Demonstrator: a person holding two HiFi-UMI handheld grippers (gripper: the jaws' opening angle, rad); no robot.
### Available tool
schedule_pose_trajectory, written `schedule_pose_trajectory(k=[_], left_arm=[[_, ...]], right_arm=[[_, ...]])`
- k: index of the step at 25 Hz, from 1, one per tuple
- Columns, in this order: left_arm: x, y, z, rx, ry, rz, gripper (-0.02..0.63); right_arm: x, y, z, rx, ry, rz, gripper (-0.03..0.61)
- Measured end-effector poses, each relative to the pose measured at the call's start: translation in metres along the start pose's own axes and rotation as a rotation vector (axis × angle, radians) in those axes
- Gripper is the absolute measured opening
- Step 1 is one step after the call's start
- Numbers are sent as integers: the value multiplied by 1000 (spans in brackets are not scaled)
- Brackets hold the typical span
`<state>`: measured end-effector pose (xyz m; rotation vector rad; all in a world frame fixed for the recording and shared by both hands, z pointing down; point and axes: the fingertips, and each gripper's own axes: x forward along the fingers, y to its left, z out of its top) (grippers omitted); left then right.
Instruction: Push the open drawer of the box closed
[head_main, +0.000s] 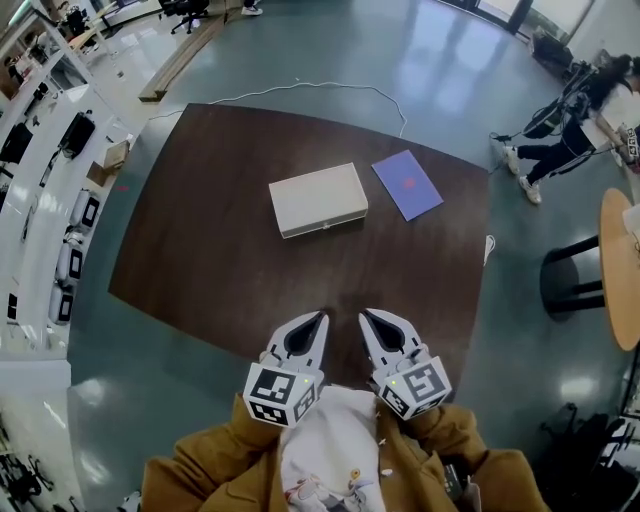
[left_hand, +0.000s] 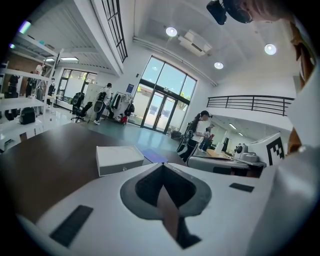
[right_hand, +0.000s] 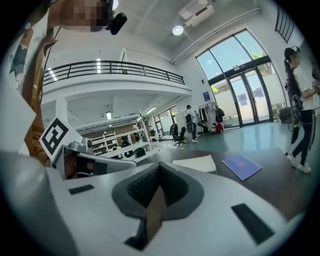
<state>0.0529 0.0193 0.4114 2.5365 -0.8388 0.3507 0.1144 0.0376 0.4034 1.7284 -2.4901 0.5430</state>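
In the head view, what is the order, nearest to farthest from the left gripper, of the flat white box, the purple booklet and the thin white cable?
From the left gripper:
1. The flat white box, middle of the table.
2. The purple booklet, right of the box.
3. The thin white cable, past the table's far edge.

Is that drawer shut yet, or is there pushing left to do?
Looks done: the box on the table shows a flush front, no drawer sticking out. Nothing is in hand: the left gripper and right gripper are shut, empty, near the person's body. Nothing visibly remains.
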Motion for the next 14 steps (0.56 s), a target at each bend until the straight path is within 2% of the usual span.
schedule_pose_trajectory(k=[14], left_arm=[[-10, -5, -3, -2, 7, 2, 6]], right_arm=[[-5, 4, -6, 10, 26, 2, 5]])
